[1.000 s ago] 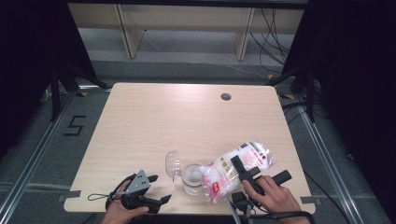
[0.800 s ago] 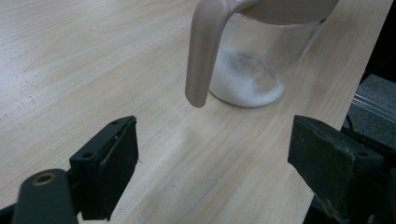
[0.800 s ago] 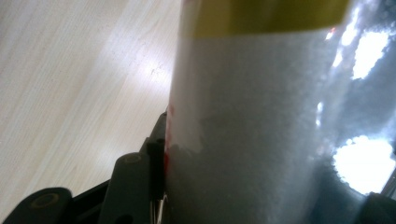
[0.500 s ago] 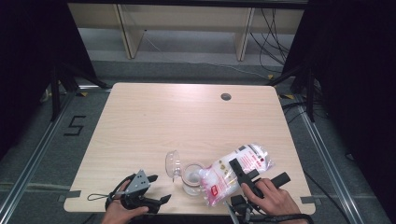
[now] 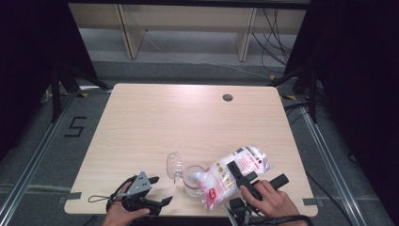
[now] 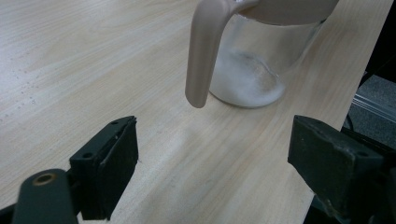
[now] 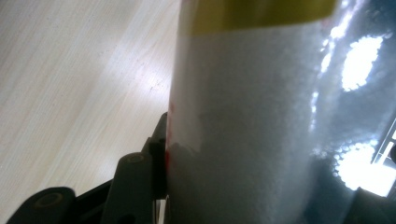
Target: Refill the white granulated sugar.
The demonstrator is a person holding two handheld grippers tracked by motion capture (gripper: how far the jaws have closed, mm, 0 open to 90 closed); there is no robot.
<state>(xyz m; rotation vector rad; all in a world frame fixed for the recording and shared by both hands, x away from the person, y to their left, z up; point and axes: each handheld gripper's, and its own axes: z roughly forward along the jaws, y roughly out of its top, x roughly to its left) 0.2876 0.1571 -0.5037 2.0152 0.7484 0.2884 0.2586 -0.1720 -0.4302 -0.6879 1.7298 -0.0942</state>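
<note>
pale wood counter [image 5: 155,122] on a grey floor, dark curtains at both sides, a shelf behind. near the front edge, right of centre: a bag of white powder [image 5: 233,175] clamped between the right gripper [image 5: 244,178] fingers, tilted over a glass jar [image 5: 192,178]. left gripper [image 5: 141,193] at the front-left corner, fingers wide apart, holding nothing, jar just ahead.

A clear plastic bag of white powder [image 5: 233,175], printed red and white, lies tilted with its lower end over an upright glass jar [image 5: 192,179] near the table's front edge.
</note>
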